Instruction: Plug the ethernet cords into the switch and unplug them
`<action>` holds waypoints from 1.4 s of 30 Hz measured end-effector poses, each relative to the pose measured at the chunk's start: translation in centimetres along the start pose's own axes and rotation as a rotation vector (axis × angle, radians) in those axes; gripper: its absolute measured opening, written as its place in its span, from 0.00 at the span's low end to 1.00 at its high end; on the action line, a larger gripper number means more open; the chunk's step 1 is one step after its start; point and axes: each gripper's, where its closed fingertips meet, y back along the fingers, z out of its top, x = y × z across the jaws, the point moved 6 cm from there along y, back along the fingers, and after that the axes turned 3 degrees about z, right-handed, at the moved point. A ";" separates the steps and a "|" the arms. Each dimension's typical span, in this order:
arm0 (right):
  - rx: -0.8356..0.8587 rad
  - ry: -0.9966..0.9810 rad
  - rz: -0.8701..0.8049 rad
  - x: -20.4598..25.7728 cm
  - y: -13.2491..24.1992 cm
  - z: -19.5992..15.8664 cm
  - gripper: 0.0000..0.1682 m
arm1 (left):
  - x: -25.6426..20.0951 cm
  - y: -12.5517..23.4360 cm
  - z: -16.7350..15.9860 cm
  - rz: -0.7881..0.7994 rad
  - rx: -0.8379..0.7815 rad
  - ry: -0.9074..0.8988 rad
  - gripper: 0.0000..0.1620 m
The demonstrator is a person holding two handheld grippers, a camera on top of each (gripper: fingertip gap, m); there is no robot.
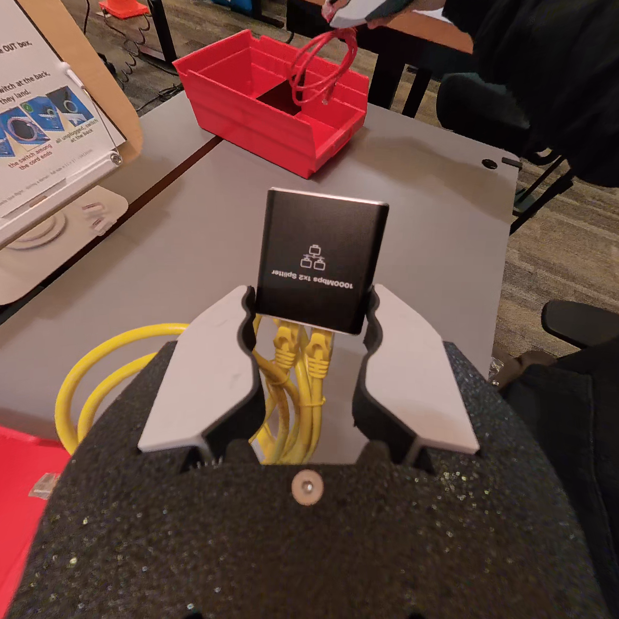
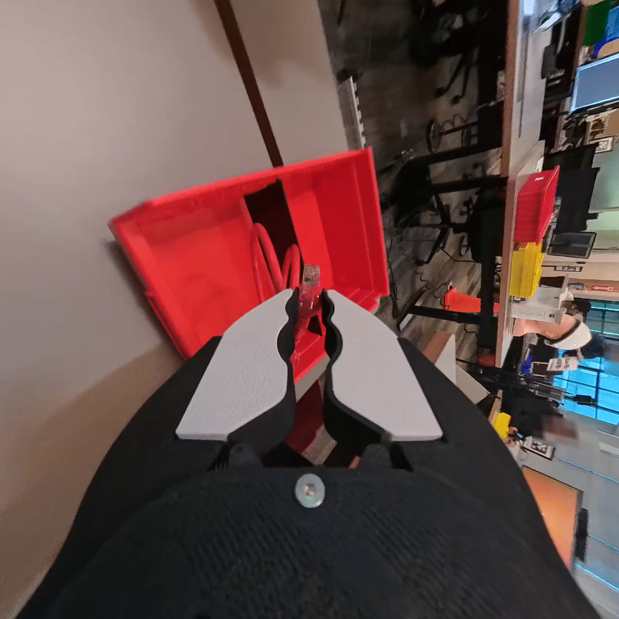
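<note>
My left gripper is shut on the black switch and holds it above the grey table. Two yellow ethernet cords are plugged into the switch's near side, and their loops hang under the gripper. My right gripper is shut on the clear plug of a coiled red ethernet cord. It holds the cord over the red bin. In the left wrist view the right gripper shows at the top, with the red cord dangling above the bin.
An instruction sheet on a stand is at the left of the table. Another red bin's corner, with a clear plug in it, sits at the lower left. Chairs and a person's arm stand to the right. About 45 centimetres separates my left fingertips from my right.
</note>
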 end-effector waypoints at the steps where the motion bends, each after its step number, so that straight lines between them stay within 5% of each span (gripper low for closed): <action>1: 0.028 0.016 0.013 0.3 -0.9 -0.7 0.08 | 0.1 -0.1 -0.1 -0.001 0.007 0.000 0.39; 9: 0.108 0.074 -0.060 0.3 -5.2 -3.5 0.08 | 0.9 -1.3 -0.4 -0.004 0.035 0.013 0.39; 14: 0.029 0.126 0.082 3.7 -8.2 -3.3 0.08 | 0.9 -2.0 -0.4 -0.018 0.052 0.010 0.39; 18: 0.053 -0.012 0.239 5.4 -9.9 -3.9 0.39 | 0.8 -2.3 -0.2 -0.023 0.059 0.009 0.39; 25: -0.241 -0.394 0.202 2.1 -5.9 -2.9 0.59 | 0.5 -1.9 -0.1 -0.028 0.054 -0.007 0.39; 29: -0.453 -0.505 0.255 3.7 0.1 2.9 0.56 | 0.1 -2.1 0.1 -0.019 0.057 -0.051 0.39; 36: -1.040 -0.449 0.505 17.6 10.0 18.9 0.54 | -2.3 -2.7 1.5 -0.087 0.021 -0.044 0.39; 40: -1.301 -0.853 0.569 17.7 13.2 22.4 0.43 | -3.4 -2.6 1.4 0.042 0.072 -0.167 0.39; 42: -1.302 -0.938 0.620 18.3 13.5 23.9 0.40 | -4.1 -2.7 1.3 0.123 0.089 -0.235 0.39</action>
